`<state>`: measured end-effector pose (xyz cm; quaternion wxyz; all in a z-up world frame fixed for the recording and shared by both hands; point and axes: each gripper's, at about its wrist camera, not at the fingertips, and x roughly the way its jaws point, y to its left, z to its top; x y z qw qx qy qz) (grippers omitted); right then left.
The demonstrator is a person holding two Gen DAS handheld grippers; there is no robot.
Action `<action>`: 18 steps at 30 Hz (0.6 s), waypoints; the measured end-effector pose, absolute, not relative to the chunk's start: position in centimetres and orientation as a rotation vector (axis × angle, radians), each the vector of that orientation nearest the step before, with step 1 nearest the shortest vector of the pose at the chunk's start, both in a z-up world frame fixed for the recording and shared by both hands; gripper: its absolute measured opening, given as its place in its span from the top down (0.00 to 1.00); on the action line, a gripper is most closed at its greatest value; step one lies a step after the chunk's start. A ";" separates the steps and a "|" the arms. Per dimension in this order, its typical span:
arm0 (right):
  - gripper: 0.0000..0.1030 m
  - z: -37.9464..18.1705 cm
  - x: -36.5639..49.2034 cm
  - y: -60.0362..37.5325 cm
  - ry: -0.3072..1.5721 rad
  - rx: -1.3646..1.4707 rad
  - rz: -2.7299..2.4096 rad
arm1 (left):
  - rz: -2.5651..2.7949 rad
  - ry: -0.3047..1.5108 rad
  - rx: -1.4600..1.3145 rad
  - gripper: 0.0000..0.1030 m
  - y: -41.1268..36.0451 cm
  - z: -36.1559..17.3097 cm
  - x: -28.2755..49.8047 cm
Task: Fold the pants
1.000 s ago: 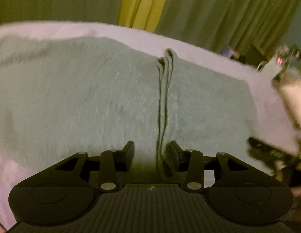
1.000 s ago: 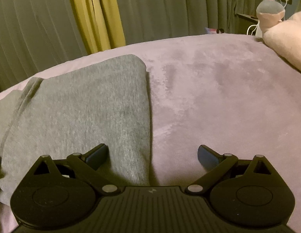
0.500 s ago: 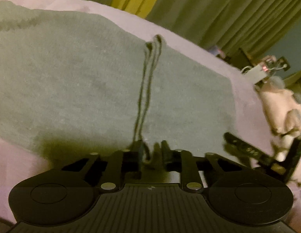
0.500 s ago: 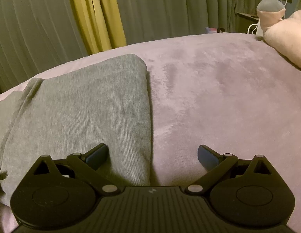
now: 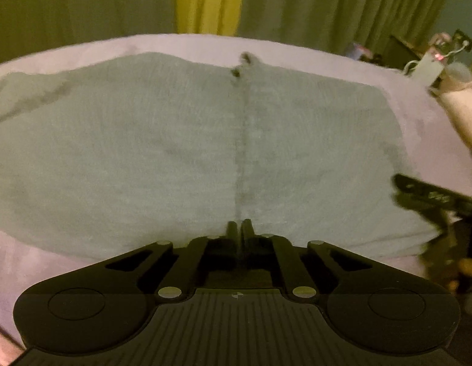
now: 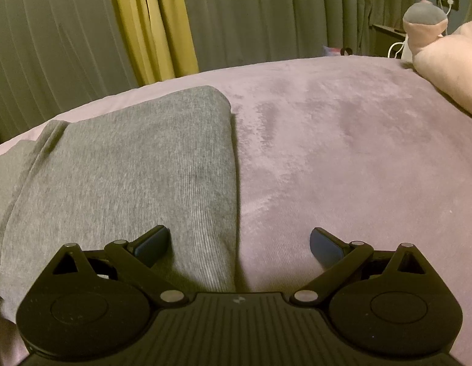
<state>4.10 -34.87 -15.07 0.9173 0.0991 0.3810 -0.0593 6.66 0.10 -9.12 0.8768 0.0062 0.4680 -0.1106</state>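
The grey pants [image 5: 175, 152] lie flat across a pale purple bed cover [image 5: 190, 45]. A dark drawstring [image 5: 242, 140] runs down the middle of the cloth from a knot at the far edge. My left gripper [image 5: 239, 228] is shut at the near edge of the pants, with the near end of the drawstring between its fingertips. In the right wrist view the pants [image 6: 129, 167] lie at the left with a folded right edge. My right gripper [image 6: 239, 245] is open and empty, its left finger [image 6: 153, 244] over the cloth, its right one over the cover.
A pink plush toy [image 6: 443, 61] lies at the bed's right side. Grey and yellow curtains [image 6: 150, 24] hang behind the bed. My right gripper shows at the right edge of the left wrist view [image 5: 434, 195]. The bed cover [image 6: 342, 152] stretches right of the pants.
My left gripper has closed from open onto the near end of the drawstring, and its view has swung back level. The right gripper has stayed still and open.
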 end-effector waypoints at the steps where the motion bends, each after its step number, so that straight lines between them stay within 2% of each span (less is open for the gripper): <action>1: 0.04 -15.0 4.1 -34.9 0.784 0.206 -0.123 | -0.181 0.970 0.060 0.98 0.3 -9.2 6.6; 3: 0.04 -15.0 4.0 -34.9 0.786 0.214 -0.123 | -0.056 0.982 0.096 0.97 1.7 -9.6 6.8; 4: 0.04 -15.0 4.0 -35.0 0.787 0.219 -0.124 | -0.024 0.994 0.045 0.93 2.9 -9.7 7.0; 6: 0.04 -15.0 4.0 -35.0 0.787 0.220 -0.124 | -0.014 1.002 -0.184 0.73 6.5 -9.4 7.4; 7: 0.04 -15.0 4.0 -35.0 0.787 0.219 -0.124 | -0.002 0.999 -0.290 0.49 8.3 -9.2 7.6; 8: 0.04 -15.0 4.0 -34.9 0.787 0.219 -0.126 | 0.026 0.982 -0.371 0.37 9.9 -9.1 7.6; 10: 0.04 -15.1 4.0 -34.8 0.784 0.214 -0.129 | 0.122 0.921 -0.440 0.31 12.8 -8.5 7.5; 11: 0.04 -15.1 4.0 -34.8 0.783 0.212 -0.132 | 0.154 0.904 -0.443 0.24 13.8 -8.3 7.4; 13: 0.04 -14.9 3.9 -34.5 0.779 0.199 -0.140 | 0.225 0.879 -0.454 0.17 16.2 -8.1 7.4; 18: 0.04 -13.6 2.8 -32.3 0.704 0.052 -0.172 | 0.357 0.824 -0.526 0.14 23.2 -8.8 7.1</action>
